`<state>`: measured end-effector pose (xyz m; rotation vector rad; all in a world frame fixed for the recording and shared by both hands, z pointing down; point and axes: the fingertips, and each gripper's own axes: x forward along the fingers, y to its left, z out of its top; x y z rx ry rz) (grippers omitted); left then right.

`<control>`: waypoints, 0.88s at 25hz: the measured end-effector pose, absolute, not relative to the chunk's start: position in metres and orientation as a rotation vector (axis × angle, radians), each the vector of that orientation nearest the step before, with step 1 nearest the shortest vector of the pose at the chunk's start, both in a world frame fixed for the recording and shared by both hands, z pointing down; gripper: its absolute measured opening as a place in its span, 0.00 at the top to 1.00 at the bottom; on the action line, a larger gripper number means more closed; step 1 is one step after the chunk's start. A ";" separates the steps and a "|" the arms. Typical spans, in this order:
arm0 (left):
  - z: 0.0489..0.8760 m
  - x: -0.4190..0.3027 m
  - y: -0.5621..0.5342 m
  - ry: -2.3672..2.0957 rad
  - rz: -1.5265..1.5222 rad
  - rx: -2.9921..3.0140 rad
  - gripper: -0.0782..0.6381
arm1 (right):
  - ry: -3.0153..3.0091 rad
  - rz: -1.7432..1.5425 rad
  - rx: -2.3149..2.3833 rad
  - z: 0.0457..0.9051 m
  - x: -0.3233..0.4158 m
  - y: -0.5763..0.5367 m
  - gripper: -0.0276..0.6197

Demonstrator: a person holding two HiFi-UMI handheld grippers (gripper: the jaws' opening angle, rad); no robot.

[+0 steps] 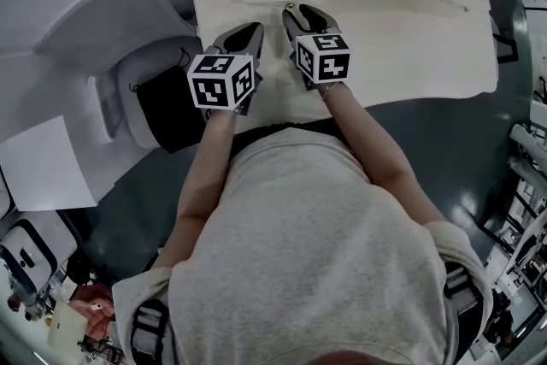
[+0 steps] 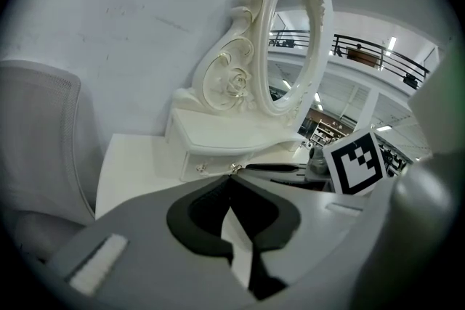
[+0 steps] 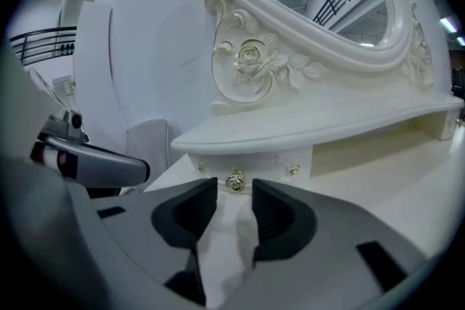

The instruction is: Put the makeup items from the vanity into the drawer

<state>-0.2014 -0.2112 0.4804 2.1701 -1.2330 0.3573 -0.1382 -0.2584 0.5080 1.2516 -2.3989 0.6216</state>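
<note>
Drawer (image 3: 256, 163) sits closed under the mirror shelf (image 3: 320, 127) at the far side of the vanity (image 1: 410, 55). We have the right gripper (image 3: 234, 194) with jaws wide apart, gold knob (image 3: 234, 182) at the gap between the tips, not gripped. Left gripper (image 2: 231, 184) jaws fully together, empty, just left of the right one.

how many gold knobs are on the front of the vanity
3, all in the right gripper view: a larger middle knob, a small left knob and a small right knob. Others may be hidden.
</note>
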 end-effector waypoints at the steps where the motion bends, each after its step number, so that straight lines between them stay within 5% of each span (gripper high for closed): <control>1: 0.478 -0.200 -0.211 -1.225 0.351 2.183 0.88 | -2.407 0.622 1.247 0.506 -0.138 -0.257 0.77; 16: 0.454 -0.174 -0.198 -1.241 0.285 2.220 0.88 | -2.493 0.628 1.107 0.484 -0.122 -0.236 0.77; 22: 0.441 -0.156 -0.198 -1.254 0.241 2.237 0.88 | -2.588 0.563 0.997 0.454 -0.117 -0.225 0.86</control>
